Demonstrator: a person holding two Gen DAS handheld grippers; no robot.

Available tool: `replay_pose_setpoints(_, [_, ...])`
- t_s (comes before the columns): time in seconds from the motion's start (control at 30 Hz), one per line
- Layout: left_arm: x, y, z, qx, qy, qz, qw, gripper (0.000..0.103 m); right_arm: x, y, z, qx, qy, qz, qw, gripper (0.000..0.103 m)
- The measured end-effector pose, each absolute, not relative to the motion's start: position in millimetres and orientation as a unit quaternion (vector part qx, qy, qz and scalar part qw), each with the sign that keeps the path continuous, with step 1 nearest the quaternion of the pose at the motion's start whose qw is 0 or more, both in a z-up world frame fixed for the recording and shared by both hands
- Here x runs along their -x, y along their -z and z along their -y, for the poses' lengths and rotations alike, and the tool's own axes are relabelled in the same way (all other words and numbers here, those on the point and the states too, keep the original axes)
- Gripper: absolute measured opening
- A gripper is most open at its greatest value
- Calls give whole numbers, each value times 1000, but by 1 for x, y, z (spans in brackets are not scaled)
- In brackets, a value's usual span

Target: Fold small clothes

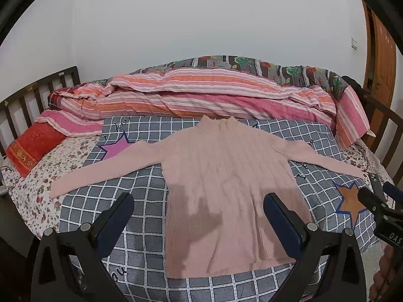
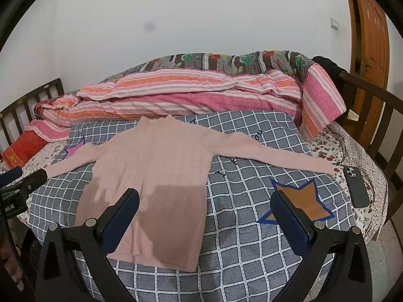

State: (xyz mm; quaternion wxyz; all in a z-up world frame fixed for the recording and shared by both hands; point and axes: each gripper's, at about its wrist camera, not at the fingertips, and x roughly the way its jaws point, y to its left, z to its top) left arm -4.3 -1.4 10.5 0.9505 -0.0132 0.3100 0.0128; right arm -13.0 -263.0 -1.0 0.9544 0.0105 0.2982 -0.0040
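Both left gripper [image 1: 199, 207] & right gripper [image 2: 205, 202] fingers spread wide, empty, above sweater [image 1: 226, 188].

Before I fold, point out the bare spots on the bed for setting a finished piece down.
Bare checked blanket lies between the pink sweater hem and the orange star, and below the left sleeve in the left wrist view. Crowded: the striped quilt fills the far side, and a phone lies past the right cuff.

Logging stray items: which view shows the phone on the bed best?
The right wrist view: the whole dark phone lies beyond the sweater's sleeve cuff. The left wrist view shows only its camera corner, behind the right gripper.
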Motion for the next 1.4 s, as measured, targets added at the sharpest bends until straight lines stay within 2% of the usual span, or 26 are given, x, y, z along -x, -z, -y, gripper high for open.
replay_pose_setpoints(1.4, [9, -14, -4, 18, -17, -305, 952, 103, 15, -2, 259, -12, -1, -296, 955, 103])
